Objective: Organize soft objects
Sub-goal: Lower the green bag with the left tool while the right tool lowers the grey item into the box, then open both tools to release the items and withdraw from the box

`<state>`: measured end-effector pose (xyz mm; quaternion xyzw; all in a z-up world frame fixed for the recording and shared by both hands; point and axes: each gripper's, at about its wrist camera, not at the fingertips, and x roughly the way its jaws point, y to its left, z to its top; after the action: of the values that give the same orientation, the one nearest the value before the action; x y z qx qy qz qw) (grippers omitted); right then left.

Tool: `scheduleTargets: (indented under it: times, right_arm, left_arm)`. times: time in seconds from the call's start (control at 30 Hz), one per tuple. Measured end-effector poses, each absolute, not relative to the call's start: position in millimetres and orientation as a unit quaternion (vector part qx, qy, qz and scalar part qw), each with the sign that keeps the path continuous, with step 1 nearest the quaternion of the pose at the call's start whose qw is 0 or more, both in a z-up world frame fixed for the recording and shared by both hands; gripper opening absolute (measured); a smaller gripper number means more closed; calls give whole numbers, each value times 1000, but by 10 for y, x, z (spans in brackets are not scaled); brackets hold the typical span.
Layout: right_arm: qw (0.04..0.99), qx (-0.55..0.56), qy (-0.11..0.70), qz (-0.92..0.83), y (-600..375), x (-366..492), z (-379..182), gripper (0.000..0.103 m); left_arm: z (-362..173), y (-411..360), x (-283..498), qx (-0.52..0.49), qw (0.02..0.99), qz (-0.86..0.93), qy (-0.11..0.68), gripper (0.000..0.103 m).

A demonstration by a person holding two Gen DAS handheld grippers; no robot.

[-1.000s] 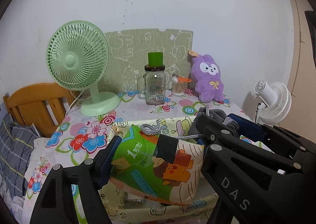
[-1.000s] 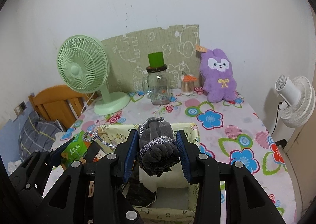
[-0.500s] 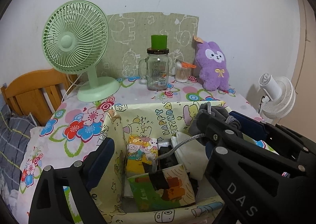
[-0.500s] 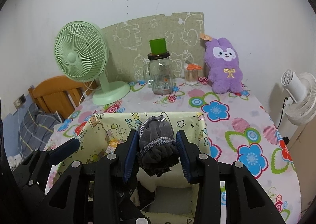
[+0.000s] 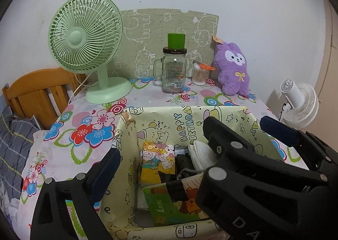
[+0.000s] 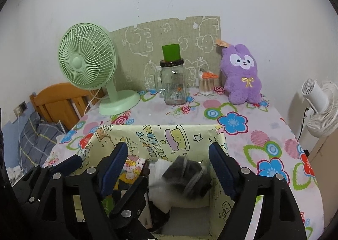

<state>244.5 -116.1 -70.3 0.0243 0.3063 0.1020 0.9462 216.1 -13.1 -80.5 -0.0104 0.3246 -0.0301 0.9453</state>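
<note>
Right hand-held gripper [image 6: 169, 163] is opening, pouch [image 6: 187, 176] dropping free into box [image 6: 160, 134] below; next, withdraw and seek another soft item.

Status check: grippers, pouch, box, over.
Both grippers, left and right, opening, empty. Grey pouch blurred, dropping into box. Nothing blocking.

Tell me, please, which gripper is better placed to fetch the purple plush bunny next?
Probably the right gripper: its opening jaws are free, and the purple plush bunny stands on its side, the table's far right.
</note>
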Motion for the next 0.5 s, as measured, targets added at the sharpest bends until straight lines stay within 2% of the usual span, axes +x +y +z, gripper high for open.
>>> scheduleTargets:
  times: [0.3,0.5]
  right_arm:
    - [949,25,301,91,-1210,2279,-593,88]
    - [954,27,292,67,-1264,2140,-497,96]
  left_arm:
    - [-707,-181,2025,-8,948,-35,317,98]
    - [-631,-235,1906,-7,950,-38,309,98]
